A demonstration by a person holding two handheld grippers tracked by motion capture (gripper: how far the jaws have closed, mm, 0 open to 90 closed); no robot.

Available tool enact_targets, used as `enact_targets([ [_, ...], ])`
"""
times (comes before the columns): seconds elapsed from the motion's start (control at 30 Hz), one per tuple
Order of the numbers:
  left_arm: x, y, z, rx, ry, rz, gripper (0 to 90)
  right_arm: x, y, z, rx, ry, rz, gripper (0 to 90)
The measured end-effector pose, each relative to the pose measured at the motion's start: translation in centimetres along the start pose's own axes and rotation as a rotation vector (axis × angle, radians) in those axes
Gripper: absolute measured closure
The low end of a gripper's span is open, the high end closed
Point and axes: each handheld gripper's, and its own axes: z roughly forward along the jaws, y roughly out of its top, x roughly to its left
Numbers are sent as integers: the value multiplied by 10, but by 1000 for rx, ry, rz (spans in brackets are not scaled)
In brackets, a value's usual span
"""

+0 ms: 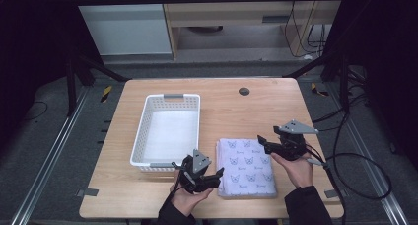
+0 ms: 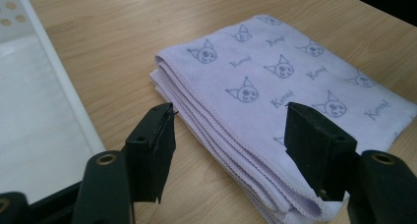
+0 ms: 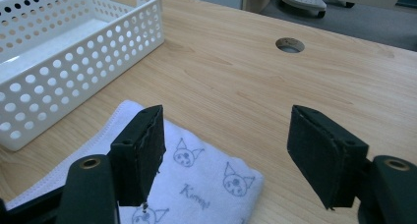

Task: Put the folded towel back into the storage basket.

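A folded lilac towel (image 1: 246, 167) printed with cat faces lies on the wooden table, right of a white perforated basket (image 1: 143, 136). My left gripper (image 1: 213, 176) is at the towel's near left corner, jaws open. In the left gripper view the towel (image 2: 275, 81) lies ahead, its folded edge between the open left gripper (image 2: 231, 150). My right gripper (image 1: 262, 142) hovers open at the towel's far right corner. In the right gripper view that corner of the towel (image 3: 206, 180) sits below the open right gripper (image 3: 223, 160), with the basket (image 3: 74, 62) beyond.
The basket holds nothing. A round cable hole (image 1: 244, 91) sits near the table's far edge. Black cables (image 1: 355, 161) trail off the right side. Bare tabletop (image 1: 236, 116) lies behind the towel.
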Motion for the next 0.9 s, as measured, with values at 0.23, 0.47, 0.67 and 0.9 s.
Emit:
enact_targets([
  [0.23, -4, -3, 3, 16, 2, 6, 362, -4, -6, 0, -6, 16, 32, 308],
  [0.47, -9, -7, 10, 38, 2, 4, 367, -10, -18, 2, 18, 0, 37, 309],
  [0.67, -11, -11, 16, 53, 2, -7, 368, -9, -21, 8, 43, -8, 21, 310],
  [0.9, -13, -15, 20, 68, 0, -16, 366, -7, -23, 12, 57, 3, 23, 310],
])
